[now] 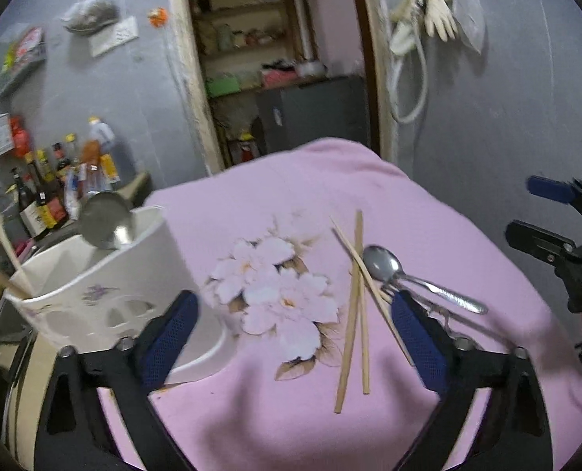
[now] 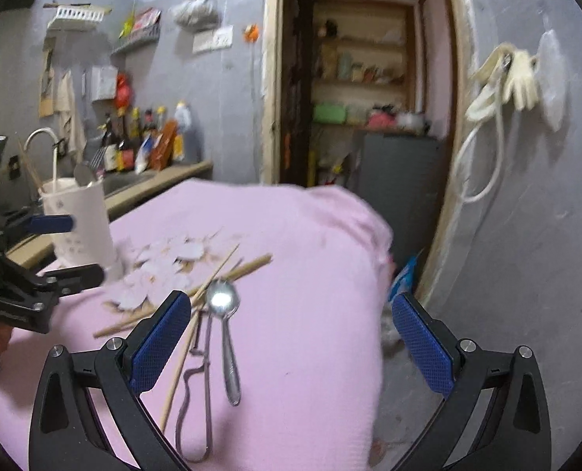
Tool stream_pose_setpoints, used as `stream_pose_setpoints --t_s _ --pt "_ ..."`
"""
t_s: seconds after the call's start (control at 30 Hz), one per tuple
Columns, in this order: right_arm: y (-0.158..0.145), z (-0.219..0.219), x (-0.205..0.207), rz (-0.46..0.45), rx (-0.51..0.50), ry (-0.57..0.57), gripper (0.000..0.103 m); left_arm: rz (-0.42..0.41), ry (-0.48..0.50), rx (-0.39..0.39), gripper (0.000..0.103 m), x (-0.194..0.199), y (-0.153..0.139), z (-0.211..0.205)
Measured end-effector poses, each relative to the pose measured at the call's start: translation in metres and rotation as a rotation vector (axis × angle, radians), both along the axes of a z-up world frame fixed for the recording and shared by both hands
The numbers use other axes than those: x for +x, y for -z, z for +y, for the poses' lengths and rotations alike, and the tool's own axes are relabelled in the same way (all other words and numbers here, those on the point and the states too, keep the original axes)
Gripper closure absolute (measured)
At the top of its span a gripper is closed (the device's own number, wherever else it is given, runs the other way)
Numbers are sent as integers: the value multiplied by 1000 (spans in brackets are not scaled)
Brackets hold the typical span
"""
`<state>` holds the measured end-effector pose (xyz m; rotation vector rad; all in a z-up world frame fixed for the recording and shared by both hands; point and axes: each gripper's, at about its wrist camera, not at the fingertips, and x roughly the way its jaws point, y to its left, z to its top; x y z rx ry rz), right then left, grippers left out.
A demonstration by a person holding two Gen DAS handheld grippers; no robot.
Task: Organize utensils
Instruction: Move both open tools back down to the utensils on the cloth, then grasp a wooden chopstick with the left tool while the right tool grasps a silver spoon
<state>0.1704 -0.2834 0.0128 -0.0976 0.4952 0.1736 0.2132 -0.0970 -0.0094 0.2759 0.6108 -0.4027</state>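
A: Where are the utensils?
B: Chopsticks point(image 1: 354, 306), a spoon point(image 1: 383, 265) and a wire tool point(image 2: 193, 392) lie on the pink-clothed worktop point(image 1: 271, 412); the white holder point(image 1: 94, 290) stands at its left edge.
A: The hand-held grippers?
B: Left hand-held gripper point(image 1: 295, 337) spread, empty; right hand-held gripper point(image 2: 291, 337) spread too, holding nothing.

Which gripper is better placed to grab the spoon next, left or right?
Right, probably. The right gripper is open with the spoon between its fingers. The left gripper, also open, frames the chopsticks; the spoon sits beyond its right finger.
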Motion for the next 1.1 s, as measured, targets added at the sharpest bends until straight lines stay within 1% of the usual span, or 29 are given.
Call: stream_pose_setpoints --t_s 0.03,0.07,0.1,0.17,0.2,0.23,0.27,0.33,0.4,0.47,0.5,0.53,0.57,0.63,0.73,0.8,1.0,1.1 --pt "3 0 4 27 -5 -10 8 20 15 14 21 3 4 -3" --pt "6 3 9 56 -16 -24 17 52 35 30 28 8 10 -8" --pt "9 4 13 82 -23 -40 20 81 48 37 32 12 16 -11" --pt "14 6 21 125 -32 -64 31 142 65 44 48 22 26 -16" --pt "18 8 25 149 -34 -79 34 181 67 49 51 29 32 -19" --pt "21 9 30 176 -34 -96 41 203 67 50 57 33 35 -20" --pt "24 11 34 197 -32 -108 44 239 65 44 64 40 41 -21" --pt "30 14 43 241 -31 -133 47 298 60 43 71 50 49 -21" --pt "35 18 52 270 -45 -150 50 349 69 22 73 58 56 -23" --pt "40 22 62 301 -61 -167 55 361 70 15 81 65 55 -23" --pt "43 24 68 319 -62 -171 56 373 73 11 84 68 55 -23" --pt "44 25 73 332 -62 -176 58 388 72 -1 90 71 55 -24" --pt "46 27 78 346 -61 -181 58 404 69 -14 94 75 55 -22" --pt "48 30 87 361 -66 -188 59 436 65 -45 98 79 56 -18" --pt "48 40 95 366 -87 -205 60 464 28 -83 98 80 50 -9" --pt "50 46 99 367 -106 -214 60 483 1 -94 98 78 47 0" --pt "54 64 102 366 -163 -242 60 507 -41 -104 99 51 35 21" --pt "57 71 106 369 -191 -230 61 515 -37 -86 99 39 31 21"
